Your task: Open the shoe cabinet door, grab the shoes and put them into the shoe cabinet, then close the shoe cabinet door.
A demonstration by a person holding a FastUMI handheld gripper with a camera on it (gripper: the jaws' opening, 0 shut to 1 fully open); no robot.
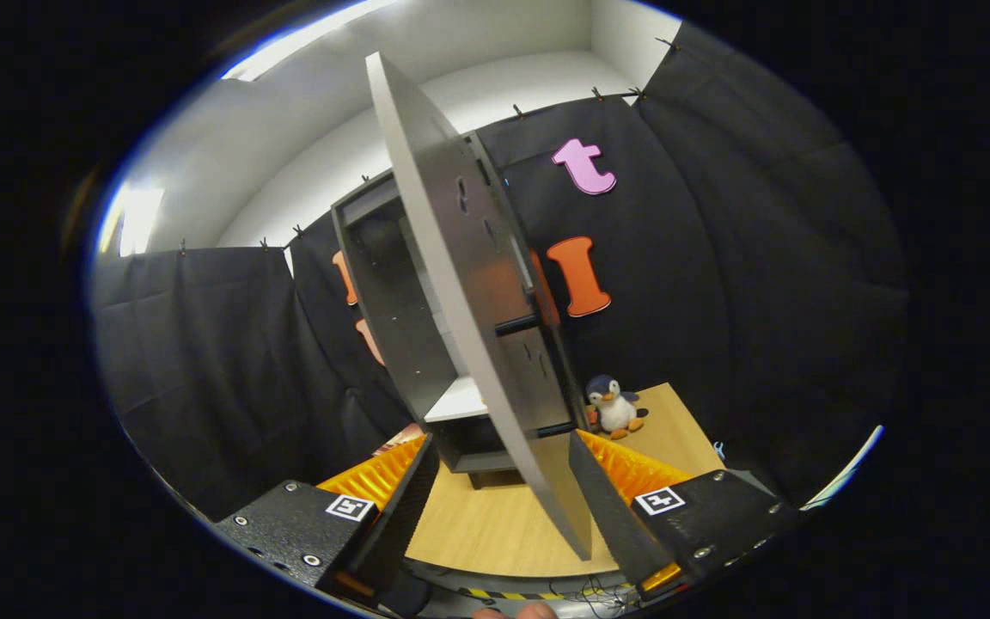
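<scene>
- The gripper [502, 481] sits nearest, its two fingers spread wide, with the lower edge of the door [469, 292] standing in the gap between them; neither finger seems to press on the panel, so it has hold of nothing that I can make out.
- The door is swung out edge-on toward the camera, and the shoe cabinet [392, 301] stands open just behind it on the wooden table [495, 524], with a pale shelf [458, 401] inside.
- Judged from this, the step in hand is swinging the door. To do it well, keep one finger flat against the panel and follow its arc about the hinge rather than pushing straight, so the light cabinet does not slide or tip.
- A toy penguin [614, 407] stands on the table just beside the cabinet, clear of the door's swing.
- The shoes cannot be picked out; a reddish scrap low beside the cabinet is too small to name.
- The door's handle, its hinges and most of the cabinet's inside are hidden by the panel.
</scene>
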